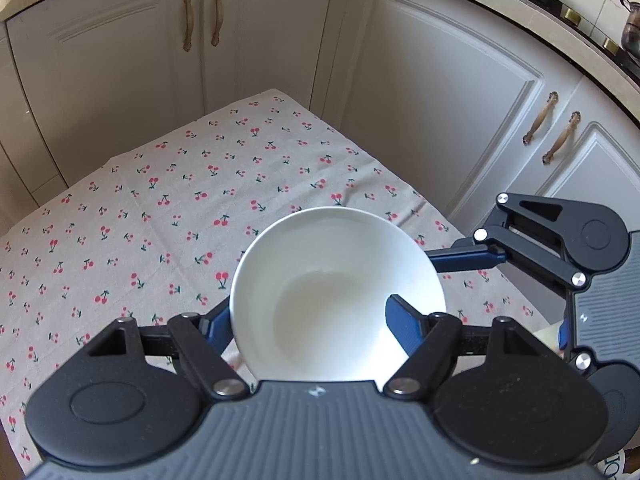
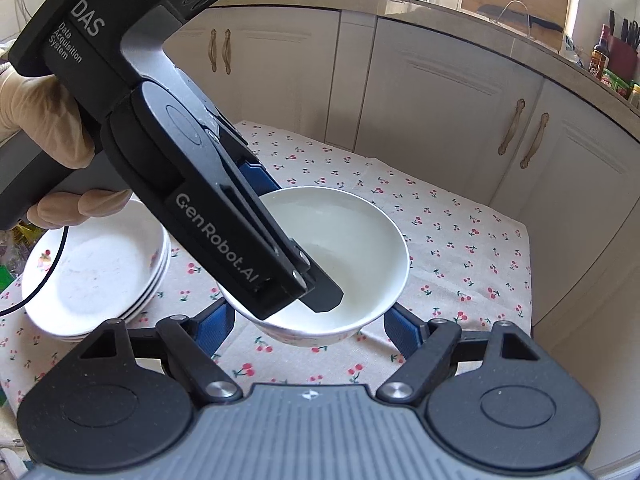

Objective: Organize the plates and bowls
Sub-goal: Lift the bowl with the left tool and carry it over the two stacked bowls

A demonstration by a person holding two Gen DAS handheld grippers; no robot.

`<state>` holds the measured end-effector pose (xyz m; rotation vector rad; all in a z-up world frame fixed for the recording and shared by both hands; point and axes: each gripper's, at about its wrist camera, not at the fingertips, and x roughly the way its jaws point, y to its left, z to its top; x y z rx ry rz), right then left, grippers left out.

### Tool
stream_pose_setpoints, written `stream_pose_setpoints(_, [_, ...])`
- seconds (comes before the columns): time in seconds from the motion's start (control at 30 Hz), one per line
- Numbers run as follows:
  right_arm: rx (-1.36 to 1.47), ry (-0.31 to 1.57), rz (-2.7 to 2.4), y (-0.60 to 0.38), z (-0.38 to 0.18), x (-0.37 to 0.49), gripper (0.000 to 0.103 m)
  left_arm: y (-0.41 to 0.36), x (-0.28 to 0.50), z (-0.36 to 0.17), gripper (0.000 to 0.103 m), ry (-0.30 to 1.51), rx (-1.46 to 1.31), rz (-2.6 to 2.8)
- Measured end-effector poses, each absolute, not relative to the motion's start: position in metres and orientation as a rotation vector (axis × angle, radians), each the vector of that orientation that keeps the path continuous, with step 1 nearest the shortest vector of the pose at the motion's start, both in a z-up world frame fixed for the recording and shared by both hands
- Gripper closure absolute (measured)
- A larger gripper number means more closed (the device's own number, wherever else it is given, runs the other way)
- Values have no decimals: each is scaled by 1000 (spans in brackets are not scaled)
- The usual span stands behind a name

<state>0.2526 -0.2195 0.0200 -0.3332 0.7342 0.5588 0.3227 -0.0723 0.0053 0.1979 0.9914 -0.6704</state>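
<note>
**Item: white bowl**. Empty, plain inside, small print on the outer wall. Held above the middle of the counter, over the cherry-print cloth, right of the plate stack and apparently clear of the cloth.

**Left gripper**. Jaws clamped on the bowl wall, one pad inside the bowl and one outside. Probably gripped at the rim this way because a smooth, rounded bowl offers little else to pinch.

**Right gripper**. Jaws set either side of the bowl's lower outer wall, pads against it, seemingly clamped on it. Likely added as a second support so the bowl does not swing from the rim hold.

**Stack of shallow plates**. Three, white, flower motif on the top one. Resting at the left side of the counter, nested, which suggests like pieces are being gathered together.

**Gloved hand**. Wrapped round the left gripper's handle.

**Cabinet doors**. Cream, brass handles, beyond the far edge of the counter.

**View notes.**
- Left wrist view only: bowl interior from almost straight above, and one right-gripper finger touching the bowl's outer right side. No plates in sight.
- Right wrist view only: the plate stack, the gloved hand, the bowl's underside over the cloth, and the left gripper's inner finger reaching down into the bowl.
</note>
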Motion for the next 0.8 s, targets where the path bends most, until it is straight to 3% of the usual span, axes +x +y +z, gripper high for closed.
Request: stream_pose_setpoints(0.8, [-351,726,588,-207,26,166,18,-60,232,12,27,992,190,-655])
